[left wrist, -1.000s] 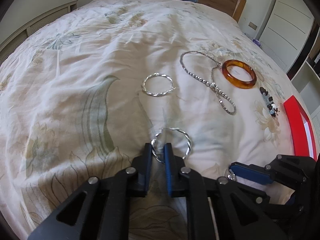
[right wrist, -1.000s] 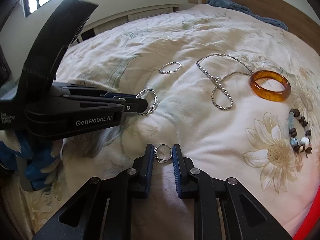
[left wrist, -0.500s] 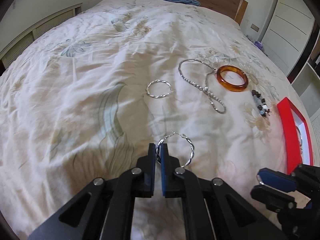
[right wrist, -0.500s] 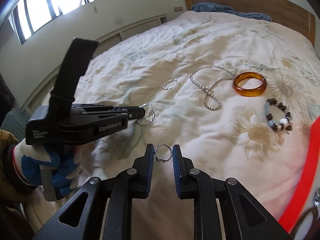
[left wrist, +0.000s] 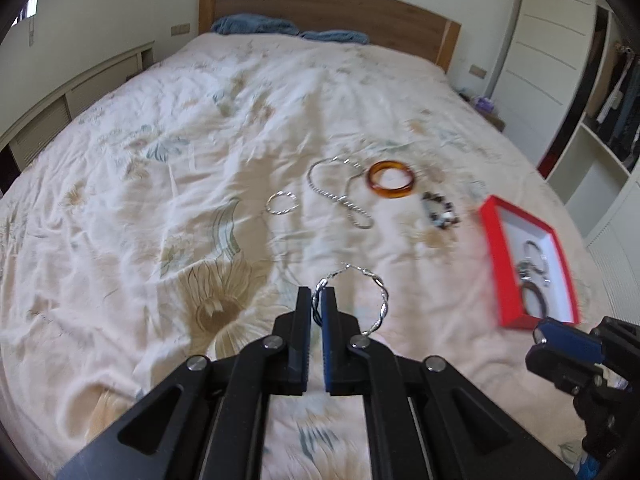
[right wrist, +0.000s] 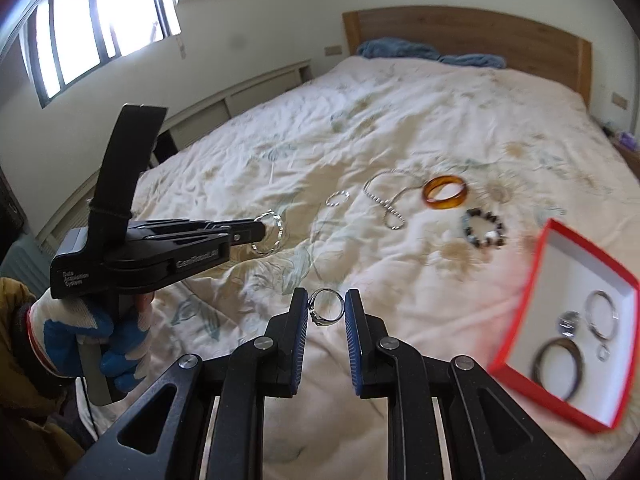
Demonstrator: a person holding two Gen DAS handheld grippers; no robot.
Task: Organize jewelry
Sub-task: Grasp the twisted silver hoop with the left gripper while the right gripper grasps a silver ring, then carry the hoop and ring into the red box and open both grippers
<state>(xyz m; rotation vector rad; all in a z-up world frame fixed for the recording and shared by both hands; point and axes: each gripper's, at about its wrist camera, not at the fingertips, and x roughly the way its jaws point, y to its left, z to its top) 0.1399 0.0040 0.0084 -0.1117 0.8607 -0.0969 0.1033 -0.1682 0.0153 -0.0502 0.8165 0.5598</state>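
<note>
My left gripper (left wrist: 316,300) is shut on a twisted silver hoop (left wrist: 378,296) and holds it above the bed; the same hoop (right wrist: 276,232) shows in the right wrist view. My right gripper (right wrist: 326,308) is shut on a small silver ring (right wrist: 328,308), also in the air. A red box (right wrist: 536,292) with a white inside lies on the bed at the right and holds several rings and hoops; it also shows in the left wrist view (left wrist: 492,248). On the quilt lie a second silver hoop (left wrist: 281,203), a silver chain necklace (left wrist: 340,196), an amber bangle (left wrist: 391,179) and a beaded bracelet (left wrist: 440,212).
The bed is covered by a cream floral quilt (left wrist: 180,160) with a wooden headboard (left wrist: 320,4) and blue pillows behind. White wardrobe and shelves (left wrist: 580,80) stand at the right. A window (right wrist: 100,20) and low cabinets are at the left.
Both grippers have lifted up and drawn back from the quilt with their pieces held. The red box has come further into view at the right.
</note>
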